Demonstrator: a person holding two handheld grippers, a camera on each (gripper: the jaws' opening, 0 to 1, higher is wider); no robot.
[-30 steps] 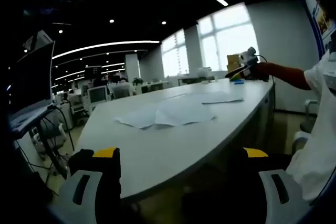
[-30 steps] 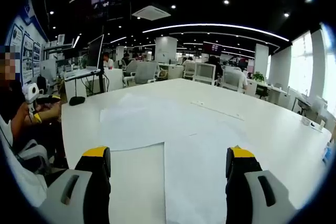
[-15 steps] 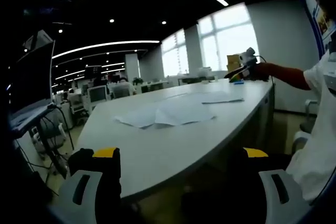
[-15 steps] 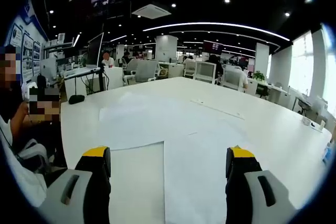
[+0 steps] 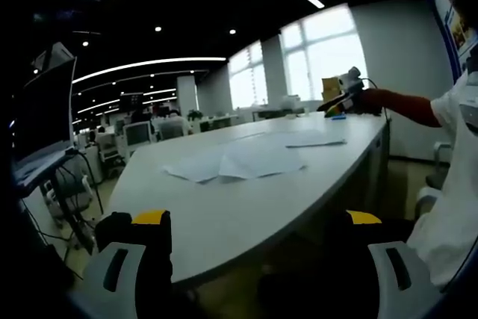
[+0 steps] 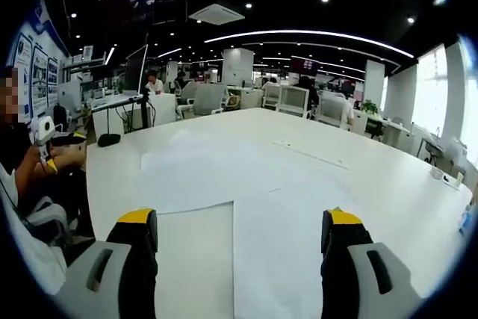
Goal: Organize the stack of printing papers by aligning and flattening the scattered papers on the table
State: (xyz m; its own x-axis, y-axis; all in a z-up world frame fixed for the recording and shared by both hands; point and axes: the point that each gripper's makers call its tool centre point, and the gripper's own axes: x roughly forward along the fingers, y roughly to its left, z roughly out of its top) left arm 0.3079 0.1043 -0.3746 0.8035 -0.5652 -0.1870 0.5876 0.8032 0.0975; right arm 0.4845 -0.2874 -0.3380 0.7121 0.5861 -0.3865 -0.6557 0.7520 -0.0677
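Note:
Several white sheets of paper (image 5: pixel 237 162) lie loosely spread on the big white table (image 5: pixel 224 222), with one more sheet (image 5: pixel 315 140) farther along. My left gripper (image 5: pixel 258 220) is open, off the table's near edge and short of the papers. My right gripper (image 5: pixel 342 96), on an arm in a red sleeve, hovers over the far end. In the right gripper view, my right gripper (image 6: pixel 239 222) is open above overlapping sheets (image 6: pixel 287 237), and a wider sheet (image 6: pixel 198 177) lies beyond. The left gripper (image 6: pixel 45 131) sits at the far left in a hand.
A person in a white shirt (image 5: pixel 457 207) stands at the table's right side. A monitor on a stand (image 5: pixel 46 113) is to the left. A dark rounded object (image 6: pixel 109 142) and a thin strip (image 6: pixel 310 156) lie on the table. Office desks and chairs (image 6: pixel 209 101) fill the background.

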